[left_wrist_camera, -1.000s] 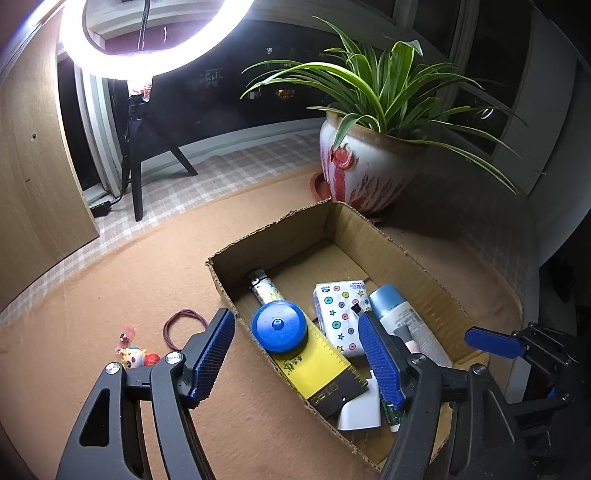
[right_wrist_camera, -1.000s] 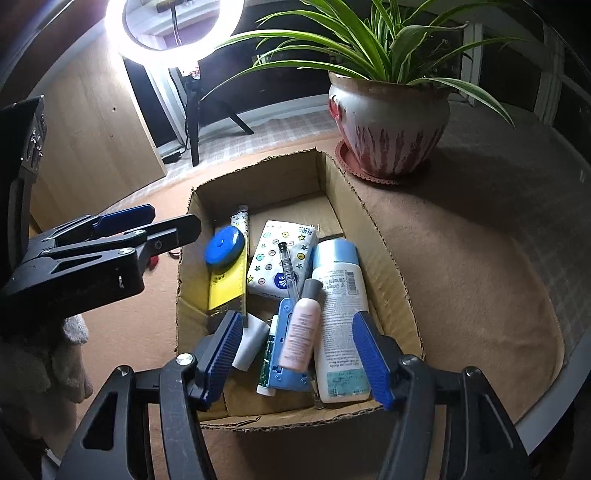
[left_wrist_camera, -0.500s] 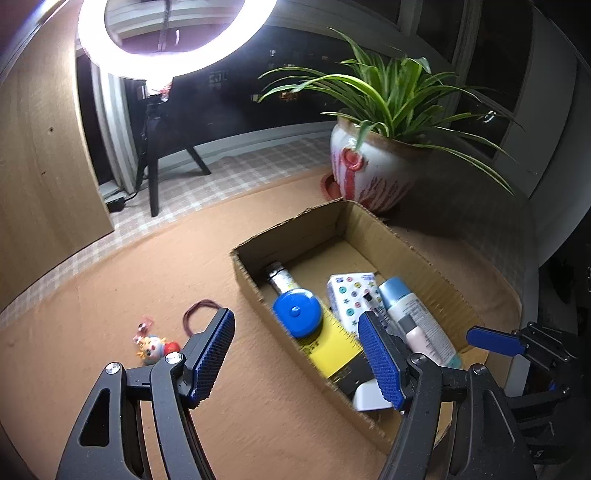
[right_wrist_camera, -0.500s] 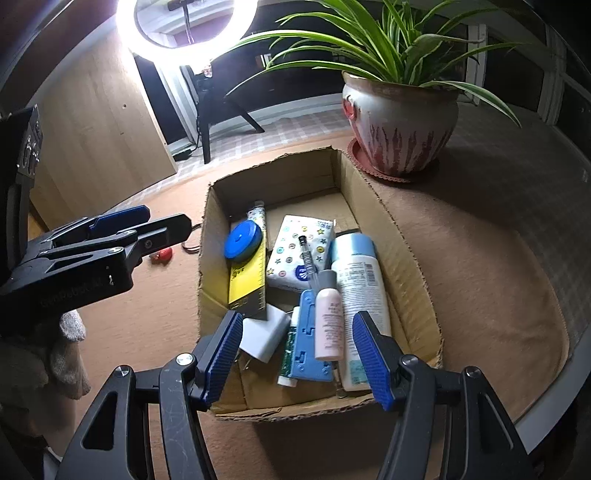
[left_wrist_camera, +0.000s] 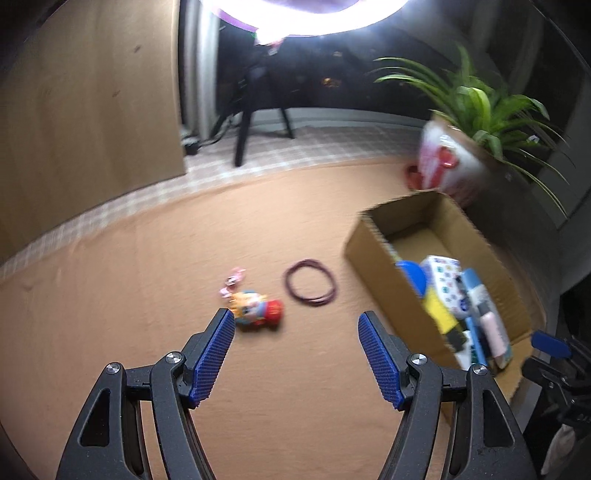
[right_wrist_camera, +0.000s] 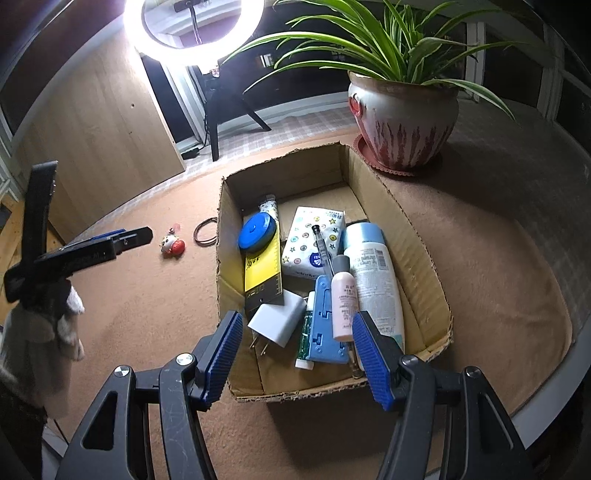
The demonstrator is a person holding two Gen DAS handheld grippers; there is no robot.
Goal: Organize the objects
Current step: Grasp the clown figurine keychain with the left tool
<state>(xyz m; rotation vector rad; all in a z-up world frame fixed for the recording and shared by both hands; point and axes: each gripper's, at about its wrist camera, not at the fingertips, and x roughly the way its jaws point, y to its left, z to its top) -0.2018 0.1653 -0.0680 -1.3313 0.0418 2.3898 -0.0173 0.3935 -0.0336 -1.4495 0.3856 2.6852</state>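
A cardboard box [right_wrist_camera: 417,236] [left_wrist_camera: 373,254] on the brown table mat holds several items, among them a blue tape measure [right_wrist_camera: 257,233], a yellow ruler card [right_wrist_camera: 263,271], a tissue pack [right_wrist_camera: 314,240] and a white bottle [right_wrist_camera: 376,280]. Left of the box on the mat lie a small toy figure [left_wrist_camera: 258,308] [right_wrist_camera: 173,246] and a dark rubber band [left_wrist_camera: 310,282] [right_wrist_camera: 205,232]. My left gripper [left_wrist_camera: 296,325] is open and empty, just short of the toy. My right gripper [right_wrist_camera: 297,328] hangs open and empty over the box's near end.
A potted plant [right_wrist_camera: 404,110] [left_wrist_camera: 448,170] stands behind the box. A ring light on a tripod [right_wrist_camera: 194,27] and a wooden panel [left_wrist_camera: 85,103] are at the back left. The table edge [right_wrist_camera: 546,402] curves past on the right.
My left gripper swung left, away from the box, so the toy and rubber band now lie ahead of it. The right gripper barely shifted.
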